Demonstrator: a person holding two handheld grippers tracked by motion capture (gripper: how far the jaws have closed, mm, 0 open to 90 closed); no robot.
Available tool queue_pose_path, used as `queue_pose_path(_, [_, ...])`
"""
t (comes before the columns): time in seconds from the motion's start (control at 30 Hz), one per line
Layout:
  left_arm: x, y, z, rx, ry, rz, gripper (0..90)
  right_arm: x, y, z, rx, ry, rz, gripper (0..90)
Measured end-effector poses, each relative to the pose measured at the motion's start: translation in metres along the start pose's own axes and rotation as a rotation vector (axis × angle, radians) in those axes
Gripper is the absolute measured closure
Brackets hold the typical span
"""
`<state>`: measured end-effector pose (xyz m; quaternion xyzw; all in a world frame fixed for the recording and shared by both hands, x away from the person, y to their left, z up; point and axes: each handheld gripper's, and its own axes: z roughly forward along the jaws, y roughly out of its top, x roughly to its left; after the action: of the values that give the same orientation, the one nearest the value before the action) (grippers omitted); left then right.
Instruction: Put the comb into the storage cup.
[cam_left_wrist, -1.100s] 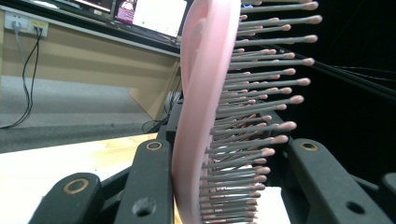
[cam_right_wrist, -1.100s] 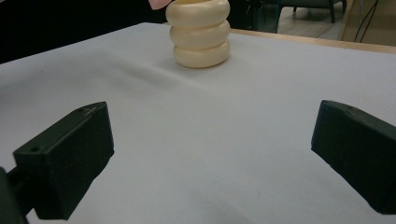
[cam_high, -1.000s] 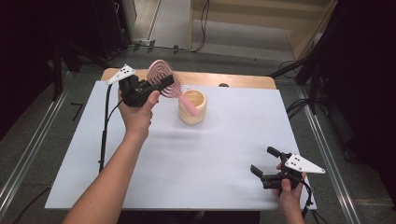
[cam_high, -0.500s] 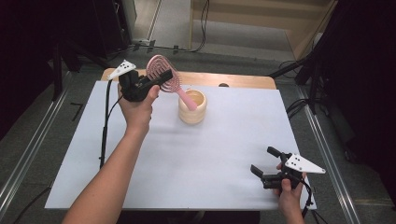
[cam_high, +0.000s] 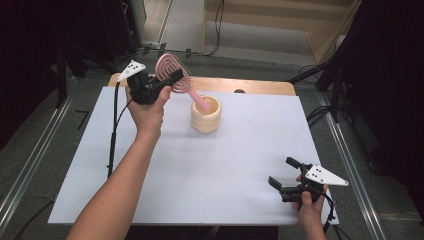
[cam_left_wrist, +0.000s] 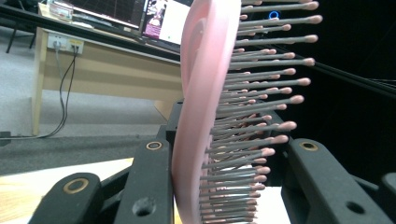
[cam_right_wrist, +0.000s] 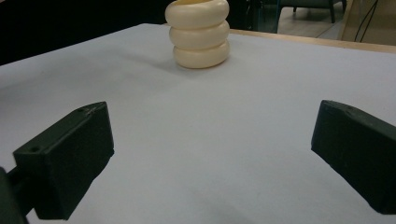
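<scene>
The pink hairbrush (cam_high: 175, 80) is clamped by the left claw (cam_high: 167, 82), handle inside the cream cup (cam_high: 206, 116); the right claw (cam_high: 286, 176) is held spread, well apart from the cup.

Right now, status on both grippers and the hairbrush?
Left gripper shut on pink hairbrush, handle in cream cup. Right gripper open, idle. Nothing in the way.

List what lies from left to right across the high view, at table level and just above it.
Black cable → left gripper, jaws shut on the pink hairbrush → cream ribbed cup with the brush handle in it → right gripper, jaws open, at the white table's near right corner.
</scene>
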<state>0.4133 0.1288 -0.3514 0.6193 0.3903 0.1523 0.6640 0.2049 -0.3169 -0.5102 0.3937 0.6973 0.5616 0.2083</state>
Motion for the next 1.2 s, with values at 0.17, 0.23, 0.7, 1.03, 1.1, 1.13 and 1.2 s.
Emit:
queue_pose_path(0.17, [0.002,-0.003,0.004,-0.001,0.019,0.017,64.9,0.0,0.0,0.0,-0.001,0.001,0.003,0.0])
queue_pose_path(0.23, [0.002,-0.005,0.006,0.007,0.022,0.025,64.9,0.0,0.0,0.0,-0.002,0.001,0.004,0.0])
queue_pose_path(0.7, [0.001,-0.019,0.022,0.045,0.034,0.073,64.9,0.0,0.0,0.0,-0.002,0.0,0.004,0.0])
queue_pose_path(1.03, [0.004,-0.032,0.027,0.07,0.039,0.077,64.9,-0.001,0.0,0.0,-0.003,0.003,0.004,0.0])
queue_pose_path(1.1, [0.005,-0.035,0.028,0.076,0.039,0.071,64.9,-0.001,0.0,0.0,-0.003,0.003,0.003,0.0])
queue_pose_path(1.13, [0.006,-0.036,0.028,0.08,0.041,0.072,64.9,-0.001,0.0,0.0,-0.003,0.002,0.003,0.0])
queue_pose_path(1.2, [0.007,-0.039,0.029,0.087,0.048,0.074,64.9,-0.001,0.0,0.0,-0.003,0.002,0.003,0.0])
